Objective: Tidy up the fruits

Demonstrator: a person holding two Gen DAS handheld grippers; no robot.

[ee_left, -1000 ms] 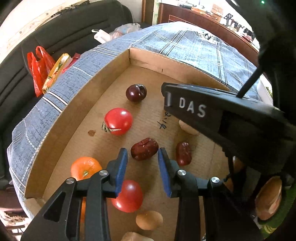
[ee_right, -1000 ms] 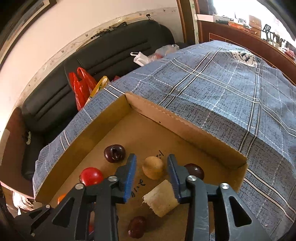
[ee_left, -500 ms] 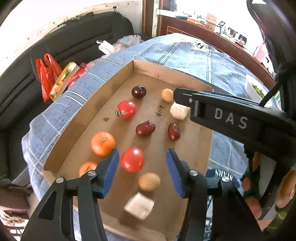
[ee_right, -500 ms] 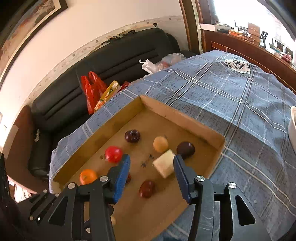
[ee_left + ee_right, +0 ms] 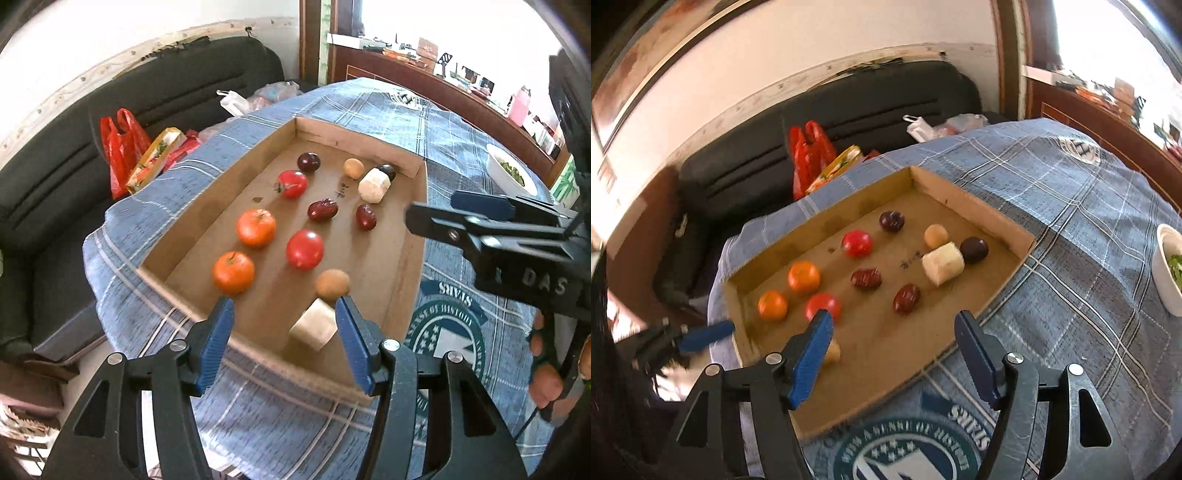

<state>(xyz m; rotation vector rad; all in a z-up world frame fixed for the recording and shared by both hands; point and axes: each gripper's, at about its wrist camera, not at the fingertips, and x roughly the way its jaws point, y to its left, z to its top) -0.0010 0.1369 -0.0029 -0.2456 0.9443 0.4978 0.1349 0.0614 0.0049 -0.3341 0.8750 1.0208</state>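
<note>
A shallow cardboard tray (image 5: pixel 404 258) (image 5: pixel 971 206) lies on a blue plaid cloth and holds the fruits in rows: two oranges (image 5: pixel 233 272) (image 5: pixel 804 276), two red tomatoes (image 5: pixel 305 248) (image 5: pixel 856 243), two red dates (image 5: pixel 323 209) (image 5: pixel 907 298), dark plums (image 5: pixel 308 161) (image 5: pixel 974 249), tan round fruits (image 5: pixel 332 282) (image 5: pixel 936 235) and pale cut chunks (image 5: pixel 373 184) (image 5: pixel 942 263). My left gripper (image 5: pixel 284 341) is open and empty, above the tray's near edge. My right gripper (image 5: pixel 897 354) is open and empty, above the tray's near corner; it also shows in the left wrist view (image 5: pixel 480 218).
A black sofa (image 5: pixel 147 110) behind the table carries red plastic bags (image 5: pixel 118 147) (image 5: pixel 809 155) and white bags (image 5: pixel 923 127). A white bowl of greens (image 5: pixel 511 173) (image 5: pixel 1171 273) stands at the right. A wooden sideboard (image 5: pixel 443 92) runs along the back.
Both grippers have pulled back and up from the tray and opened wider. The whole tray and the cloth's printed emblem have come into view. The fruits have not moved.
</note>
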